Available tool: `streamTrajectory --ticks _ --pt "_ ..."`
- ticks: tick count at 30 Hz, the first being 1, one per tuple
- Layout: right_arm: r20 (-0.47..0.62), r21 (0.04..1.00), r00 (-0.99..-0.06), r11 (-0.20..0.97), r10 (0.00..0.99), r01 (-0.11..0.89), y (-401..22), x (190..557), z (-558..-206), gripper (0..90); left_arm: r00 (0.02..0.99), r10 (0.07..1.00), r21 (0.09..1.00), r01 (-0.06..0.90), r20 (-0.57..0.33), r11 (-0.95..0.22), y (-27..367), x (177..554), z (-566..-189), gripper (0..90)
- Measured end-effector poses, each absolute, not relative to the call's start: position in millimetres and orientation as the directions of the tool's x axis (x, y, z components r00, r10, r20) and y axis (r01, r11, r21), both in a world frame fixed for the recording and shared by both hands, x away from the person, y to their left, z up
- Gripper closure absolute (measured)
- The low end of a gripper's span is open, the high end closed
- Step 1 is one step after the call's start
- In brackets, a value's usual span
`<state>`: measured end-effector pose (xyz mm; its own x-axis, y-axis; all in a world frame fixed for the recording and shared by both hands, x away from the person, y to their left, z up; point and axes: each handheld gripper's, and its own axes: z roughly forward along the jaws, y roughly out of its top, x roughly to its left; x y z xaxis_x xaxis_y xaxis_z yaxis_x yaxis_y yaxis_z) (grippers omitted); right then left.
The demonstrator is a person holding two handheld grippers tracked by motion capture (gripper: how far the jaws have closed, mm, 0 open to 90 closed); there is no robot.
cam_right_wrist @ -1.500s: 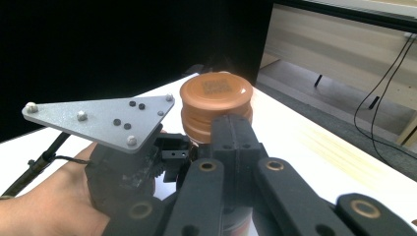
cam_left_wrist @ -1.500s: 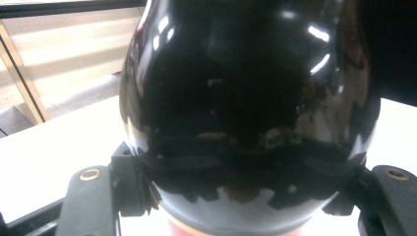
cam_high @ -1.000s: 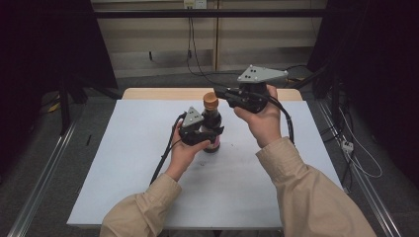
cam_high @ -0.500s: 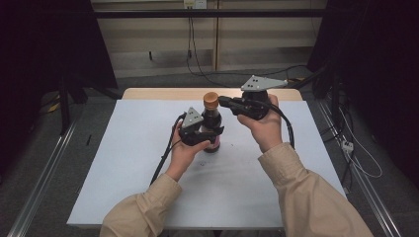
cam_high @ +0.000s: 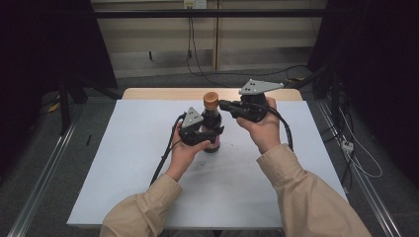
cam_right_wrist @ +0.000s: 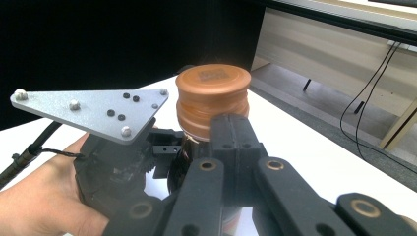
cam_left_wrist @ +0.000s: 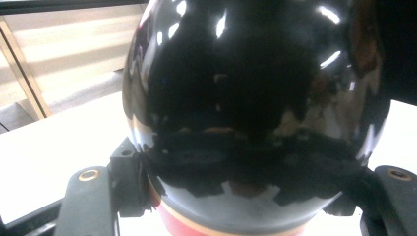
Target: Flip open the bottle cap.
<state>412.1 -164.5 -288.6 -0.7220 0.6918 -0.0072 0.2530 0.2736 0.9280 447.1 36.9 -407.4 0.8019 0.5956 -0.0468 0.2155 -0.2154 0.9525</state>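
Far left of the high view: dark floor and a metal rail [cam_high: 29, 212] running along the edge of the white rectangular table [cam_high: 118, 168], w/ a strip of bare wood at its far edge.

Next, the person's left forearm in a beige sleeve [cam_high: 143, 212] comes up from the bottom; the left hand [cam_high: 184, 152] carries the left gripper [cam_high: 210, 137], black w/ a grey three-cornered plate on top and a black cable [cam_high: 165, 160] trailing back toward the person. Its jaws are clamped around the lower body of the dark glossy glass bottle with a copper-brown round cap [cam_high: 212, 123]. The left gripper view shows the same grip close up: bottle body [cam_left_wrist: 251, 98] sits betw. the two black jaws, pads pressed to either side, a red and tan label band just visible at the bottle's foot.

The bottle stands upright on the table, approx. centre, nearer the far edge than the person.

Right of it, the right gripper [cam_high: 223, 104], also black w/ a grey plate, is held level in the right hand [cam_high: 262, 129], jaws pointing left at the bottle's neck. In the right gripper view the jaws are closed together, tips [cam_right_wrist: 228, 130] just below the cap [cam_right_wrist: 213, 96], touching or nearly so; can't tell which. Nothing is held betw. them.

Far right: right beige sleeve [cam_high: 306, 192], then floor w/ loose cables [cam_high: 356, 153].
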Motion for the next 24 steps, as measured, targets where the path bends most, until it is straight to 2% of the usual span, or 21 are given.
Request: streamTrajectory --ticks 24 --pt "-0.002 0.930 -0.724 0.267 0.690 0.252 -161.8 413.2 -284.5 90.0 0.800 0.598 0.953 0.221 -0.055 -0.208 36.8 447.1 -408.0 30.2"
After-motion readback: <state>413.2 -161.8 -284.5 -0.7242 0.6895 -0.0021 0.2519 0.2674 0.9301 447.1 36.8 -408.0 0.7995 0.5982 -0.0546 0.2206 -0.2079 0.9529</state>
